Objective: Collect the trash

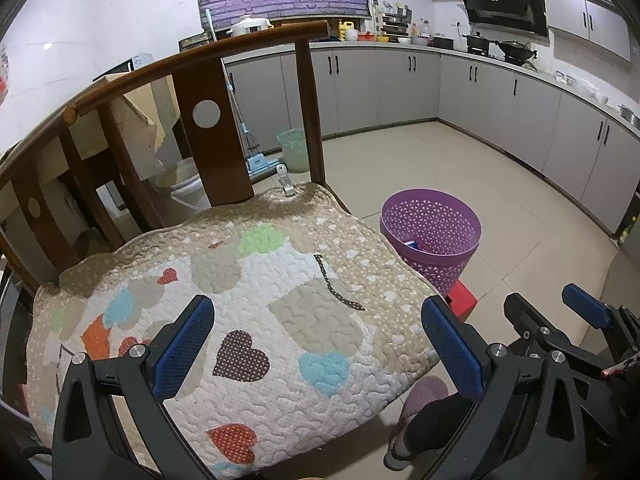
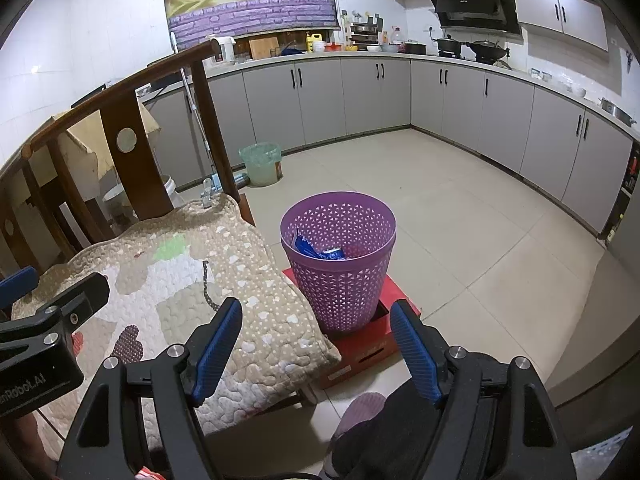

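Where legible, "enRobot.AI" [image 2: 22,386] on left tongs [image 2: 60,285]

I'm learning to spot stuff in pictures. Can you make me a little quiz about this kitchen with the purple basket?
1. What does the purple basket stand on?
2. True or false: the right gripper grips a wrapper.
3. Blue wrappers lie: A on the cushion, B in the basket, C on the floor.

Key: 1 a red box; 2 false, it is open and empty; 3 B.
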The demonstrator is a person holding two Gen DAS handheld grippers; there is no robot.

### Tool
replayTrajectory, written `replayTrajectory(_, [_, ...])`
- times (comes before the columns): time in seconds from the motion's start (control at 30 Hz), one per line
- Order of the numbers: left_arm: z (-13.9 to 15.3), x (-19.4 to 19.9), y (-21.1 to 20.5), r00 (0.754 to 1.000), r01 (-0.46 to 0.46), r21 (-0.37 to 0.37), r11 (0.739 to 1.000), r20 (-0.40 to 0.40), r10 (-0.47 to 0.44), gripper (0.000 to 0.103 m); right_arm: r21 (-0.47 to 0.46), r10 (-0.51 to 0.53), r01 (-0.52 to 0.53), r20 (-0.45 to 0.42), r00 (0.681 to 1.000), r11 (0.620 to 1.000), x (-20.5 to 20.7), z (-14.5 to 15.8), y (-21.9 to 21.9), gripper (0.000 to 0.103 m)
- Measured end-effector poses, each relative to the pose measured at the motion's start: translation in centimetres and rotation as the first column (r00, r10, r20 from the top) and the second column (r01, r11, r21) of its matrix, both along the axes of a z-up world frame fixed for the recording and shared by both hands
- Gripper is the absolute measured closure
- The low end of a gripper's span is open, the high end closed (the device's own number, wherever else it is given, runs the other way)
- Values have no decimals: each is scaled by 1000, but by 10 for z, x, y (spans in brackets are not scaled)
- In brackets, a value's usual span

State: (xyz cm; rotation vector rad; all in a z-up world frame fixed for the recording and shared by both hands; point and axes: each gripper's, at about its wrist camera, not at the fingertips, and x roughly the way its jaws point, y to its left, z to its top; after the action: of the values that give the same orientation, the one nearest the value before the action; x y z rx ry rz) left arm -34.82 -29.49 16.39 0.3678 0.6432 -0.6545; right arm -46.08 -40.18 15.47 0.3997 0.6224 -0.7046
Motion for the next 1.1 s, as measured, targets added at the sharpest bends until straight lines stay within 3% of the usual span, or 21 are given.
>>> replayTrajectory(0.23, [-4, 2, -3, 999, 12, 10, 1000, -37, -11, 0, 9, 1, 0, -3, 1000, 1000, 1, -2, -2, 23])
replayTrajectory(1.1, [-8, 1, -5, 998, 30, 17, 999, -52, -30, 0, 37, -3, 4, -11, 1000, 999, 1, -8, -5, 22])
